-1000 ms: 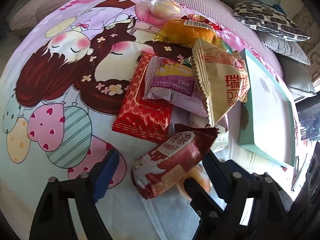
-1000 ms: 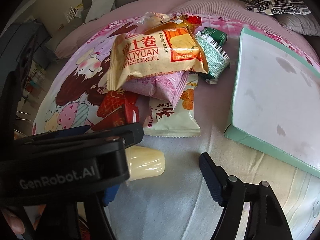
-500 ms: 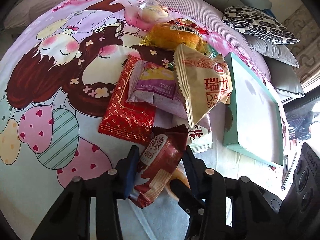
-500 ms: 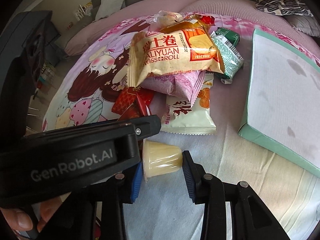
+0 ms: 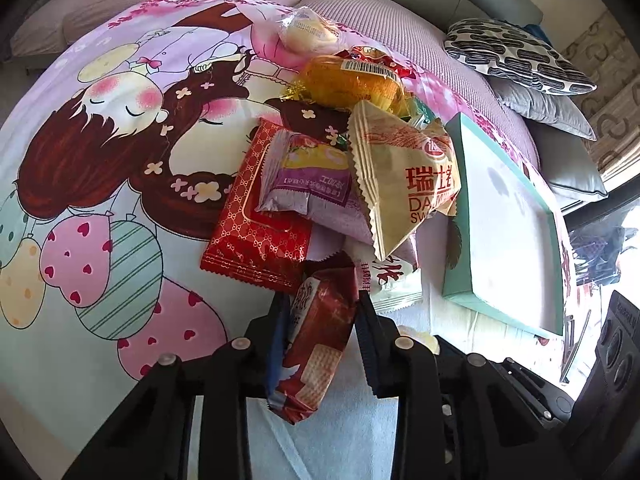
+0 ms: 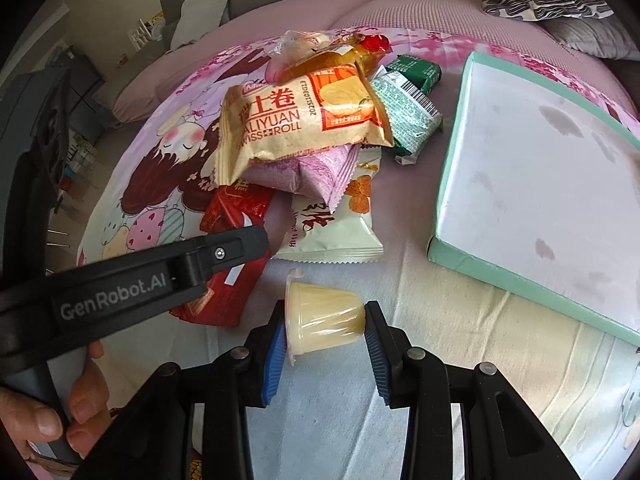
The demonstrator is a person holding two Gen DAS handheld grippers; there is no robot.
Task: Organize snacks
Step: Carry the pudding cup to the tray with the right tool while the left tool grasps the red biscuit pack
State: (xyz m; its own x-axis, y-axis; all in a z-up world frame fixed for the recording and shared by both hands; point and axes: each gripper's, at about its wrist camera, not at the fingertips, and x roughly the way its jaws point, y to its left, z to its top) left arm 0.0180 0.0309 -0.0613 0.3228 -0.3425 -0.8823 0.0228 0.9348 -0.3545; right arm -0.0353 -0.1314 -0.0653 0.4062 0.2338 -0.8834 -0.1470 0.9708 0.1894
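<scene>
Both grippers (image 5: pixel 320 316) (image 6: pixel 325 322) angled downward, clamped.

Two tongs are in view, the left tongs (image 5: pixel 320 320) and the right tongs (image 6: pixel 325 322). One tray (image 6: pixel 532 184) lies on the bed. One jelly cup (image 6: pixel 324 316). One dark red wafer pack (image 5: pixel 316 344). One red foil pack (image 5: pixel 256 232). One purple pack (image 5: pixel 308 184). One tan Swiss roll pack (image 6: pixel 296 124). One white pack (image 6: pixel 332 228). Two green packs (image 6: pixel 412 120). One orange cake pack (image 5: pixel 348 84). One clear-wrapped bun (image 5: pixel 308 32). Two cushions (image 5: pixel 516 56) show at the far edge.
</scene>
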